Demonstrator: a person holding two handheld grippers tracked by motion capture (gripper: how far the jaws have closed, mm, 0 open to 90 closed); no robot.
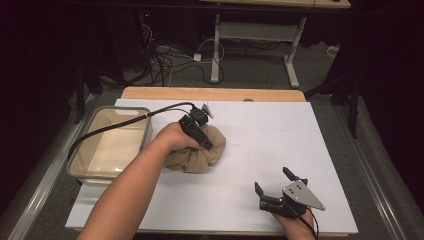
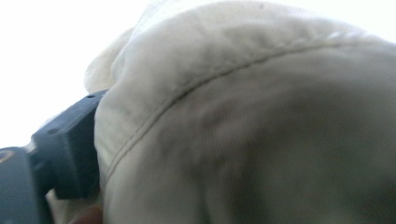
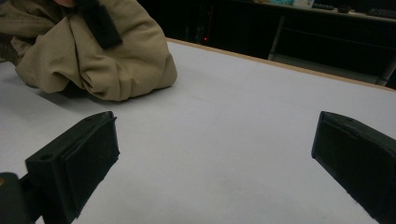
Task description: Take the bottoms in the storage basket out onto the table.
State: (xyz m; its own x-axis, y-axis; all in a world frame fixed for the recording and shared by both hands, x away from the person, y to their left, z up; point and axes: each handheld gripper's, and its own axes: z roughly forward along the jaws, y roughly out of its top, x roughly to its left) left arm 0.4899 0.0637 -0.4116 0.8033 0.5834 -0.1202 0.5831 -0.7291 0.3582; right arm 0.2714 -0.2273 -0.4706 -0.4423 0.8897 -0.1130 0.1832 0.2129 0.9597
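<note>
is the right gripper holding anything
No, the right gripper has its jaws spread wide over the bare white table, apart from the tan cloth.

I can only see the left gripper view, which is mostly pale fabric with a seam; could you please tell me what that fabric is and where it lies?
Observer: It is a bunched tan cloth lying on the white table, with the left gripper pressed onto its top.
Operator: Thank you. Is there a container nearby?
Observer: Yes, a clear plastic bin stands just left of the cloth.
Operator: And the other gripper?
Observer: The right gripper is near the table's front edge, jaws wide apart, holding nothing.
</note>
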